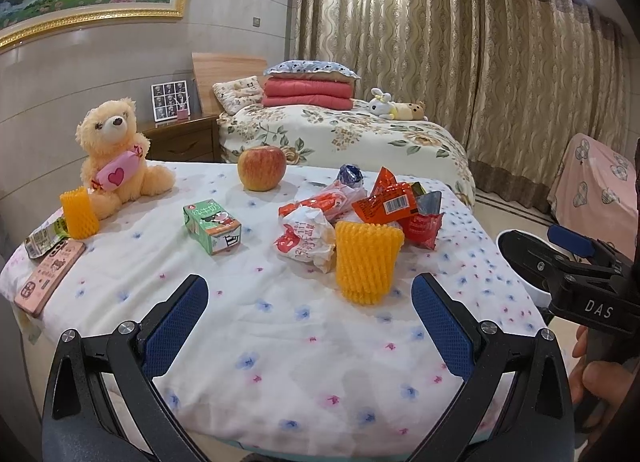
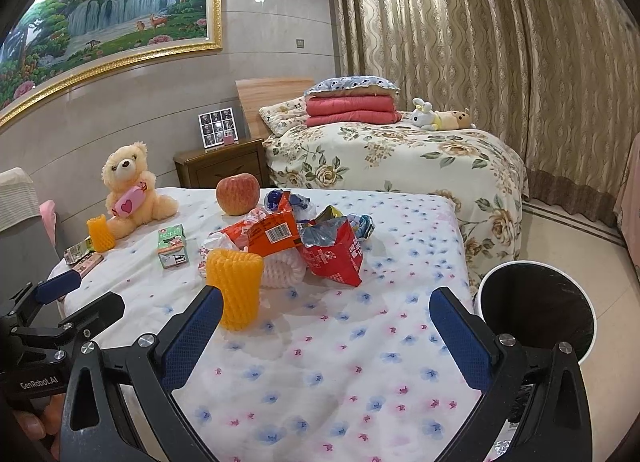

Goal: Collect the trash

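Wrappers (image 2: 304, 238) heaped beside bin (image 2: 536, 314), both grippers spread.

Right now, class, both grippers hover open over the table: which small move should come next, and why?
Probably ease the right gripper forward to close on the near orange foam net: it stands closest, unobstructed, and the bin waits on that side.

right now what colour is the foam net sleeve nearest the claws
Yellow-orange. The foam net sleeve shows best in the left wrist view.
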